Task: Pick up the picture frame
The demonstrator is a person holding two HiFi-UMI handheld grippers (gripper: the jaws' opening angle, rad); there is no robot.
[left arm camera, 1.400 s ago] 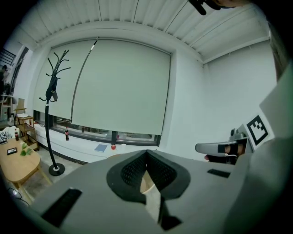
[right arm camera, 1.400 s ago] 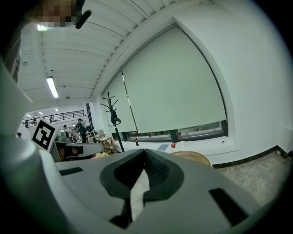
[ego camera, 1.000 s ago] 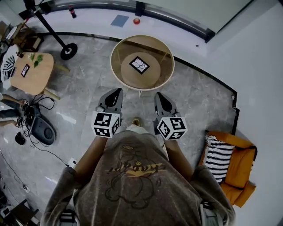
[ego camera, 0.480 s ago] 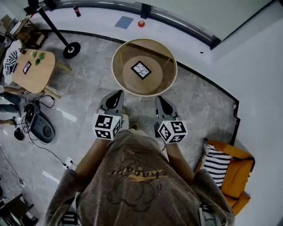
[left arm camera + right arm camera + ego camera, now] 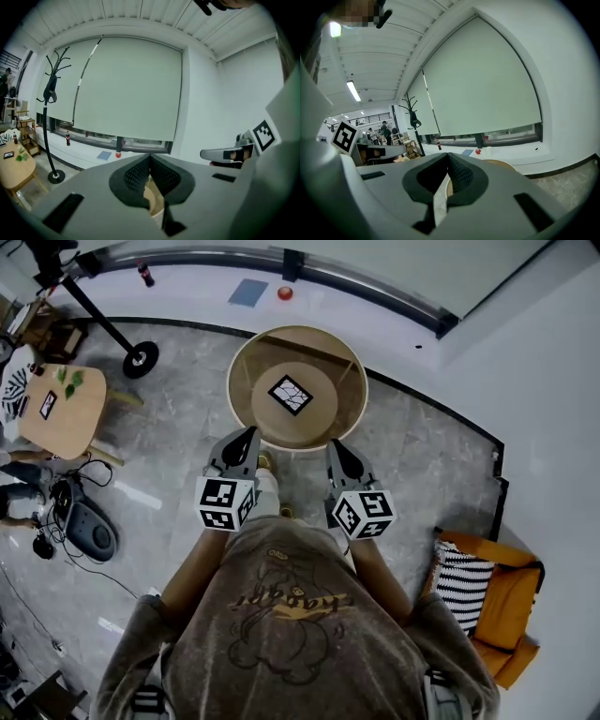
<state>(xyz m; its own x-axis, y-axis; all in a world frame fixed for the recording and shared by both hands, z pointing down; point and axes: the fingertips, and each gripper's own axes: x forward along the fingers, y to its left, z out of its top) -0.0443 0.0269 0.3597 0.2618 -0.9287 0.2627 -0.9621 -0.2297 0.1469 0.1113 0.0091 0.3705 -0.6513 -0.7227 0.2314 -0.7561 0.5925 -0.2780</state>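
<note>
A small picture frame [image 5: 291,395] with a black border and a white cracked pattern lies flat in the middle of a round wooden table [image 5: 242,362] in the head view. My left gripper [image 5: 250,434] is shut and empty, its tips at the table's near left rim. The right gripper [image 5: 334,445] is also shut and empty, at the near right rim. Both are short of the frame. In the left gripper view the jaws [image 5: 150,157] meet, with a bit of table rim [image 5: 154,199] below them. The right gripper view shows its tips [image 5: 448,157] closed, the table edge [image 5: 499,163] just past them.
A coat stand [image 5: 141,357] and a low wooden table [image 5: 66,413] are at the left, with cables and a dark device [image 5: 89,526] on the floor. An orange armchair with a striped cushion [image 5: 464,587] sits at the right. A window ledge [image 5: 375,306] holds a bottle [image 5: 143,273] and a red ball [image 5: 284,292].
Both grippers and the person have moved forward toward the round table; the tips now reach its near rim. Jaws stayed shut.
</note>
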